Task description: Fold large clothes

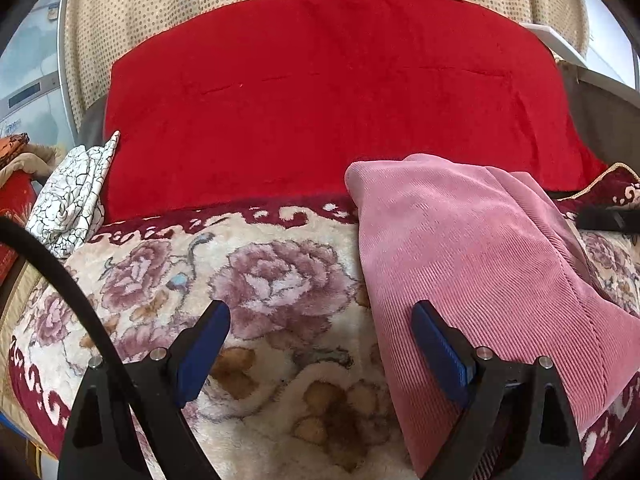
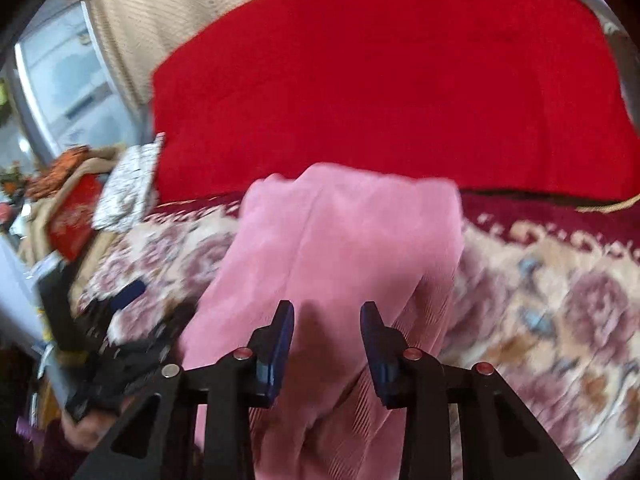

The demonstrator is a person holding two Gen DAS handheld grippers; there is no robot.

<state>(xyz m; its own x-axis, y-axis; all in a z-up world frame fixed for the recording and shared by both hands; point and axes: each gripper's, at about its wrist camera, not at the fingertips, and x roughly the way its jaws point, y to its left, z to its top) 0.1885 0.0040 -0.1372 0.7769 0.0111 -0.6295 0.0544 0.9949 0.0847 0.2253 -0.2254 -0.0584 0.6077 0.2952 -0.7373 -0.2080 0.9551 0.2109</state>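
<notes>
Folding the pink ribbed corduroy garment [image 1: 480, 264] on the floral plush blanket [image 1: 256, 280] wants matched corner grips: left gripper [image 1: 320, 320] gapes wide beside it, right gripper [image 2: 327, 316] half-open above, both empty.

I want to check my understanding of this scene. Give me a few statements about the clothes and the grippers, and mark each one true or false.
1. The pink corduroy garment lies on a floral blanket. True.
2. The left gripper is shut on the garment. False: it is open, holding nothing.
3. A red blanket lies behind the garment. True.
4. The right gripper is open. True.
5. The garment is blue. False: it is pink.
</notes>
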